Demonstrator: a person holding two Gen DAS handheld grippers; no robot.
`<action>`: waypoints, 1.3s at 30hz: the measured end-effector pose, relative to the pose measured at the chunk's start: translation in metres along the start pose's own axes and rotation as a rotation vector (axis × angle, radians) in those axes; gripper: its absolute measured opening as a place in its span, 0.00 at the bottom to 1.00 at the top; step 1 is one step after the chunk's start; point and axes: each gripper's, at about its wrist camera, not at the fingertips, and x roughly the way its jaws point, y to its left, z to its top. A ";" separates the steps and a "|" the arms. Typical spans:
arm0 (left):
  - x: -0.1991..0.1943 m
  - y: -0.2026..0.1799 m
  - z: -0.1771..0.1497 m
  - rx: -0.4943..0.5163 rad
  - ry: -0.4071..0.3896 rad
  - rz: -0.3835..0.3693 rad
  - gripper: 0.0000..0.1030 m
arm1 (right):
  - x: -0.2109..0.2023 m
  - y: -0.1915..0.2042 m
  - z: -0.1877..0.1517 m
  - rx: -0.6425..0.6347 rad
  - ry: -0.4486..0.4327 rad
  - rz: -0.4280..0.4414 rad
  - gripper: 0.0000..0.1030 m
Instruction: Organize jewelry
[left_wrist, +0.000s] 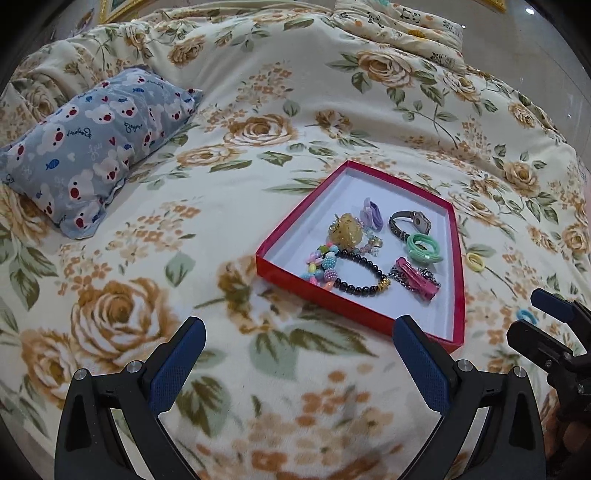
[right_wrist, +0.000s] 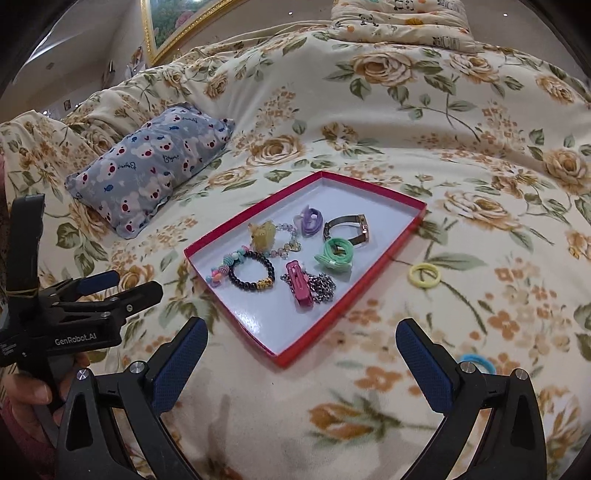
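While both grippers (right_wrist: 301, 347) gape empty, bare blanket (right_wrist: 280, 413) fronts the tray's red rim (right_wrist: 317, 332).

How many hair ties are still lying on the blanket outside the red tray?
2: a yellow hair tie just right of the red tray, and a blue hair tie nearer the camera, partly hidden behind the right hand-held gripper.

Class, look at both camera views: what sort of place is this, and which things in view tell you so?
Most likely a bedroom, on a bed. A floral blanket covers the whole soft surface, a small bear-print pillow lies on it, and a gold-framed picture hangs on the wall behind.
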 end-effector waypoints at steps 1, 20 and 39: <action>-0.002 -0.001 -0.002 0.003 -0.008 0.008 0.99 | -0.001 0.000 -0.002 0.001 -0.006 -0.002 1.00; -0.028 -0.025 -0.021 0.135 -0.104 0.129 0.99 | -0.021 -0.006 -0.003 0.023 -0.089 -0.065 1.00; -0.025 -0.022 -0.019 0.139 -0.158 0.123 0.99 | -0.013 0.002 0.000 -0.031 -0.089 -0.135 1.00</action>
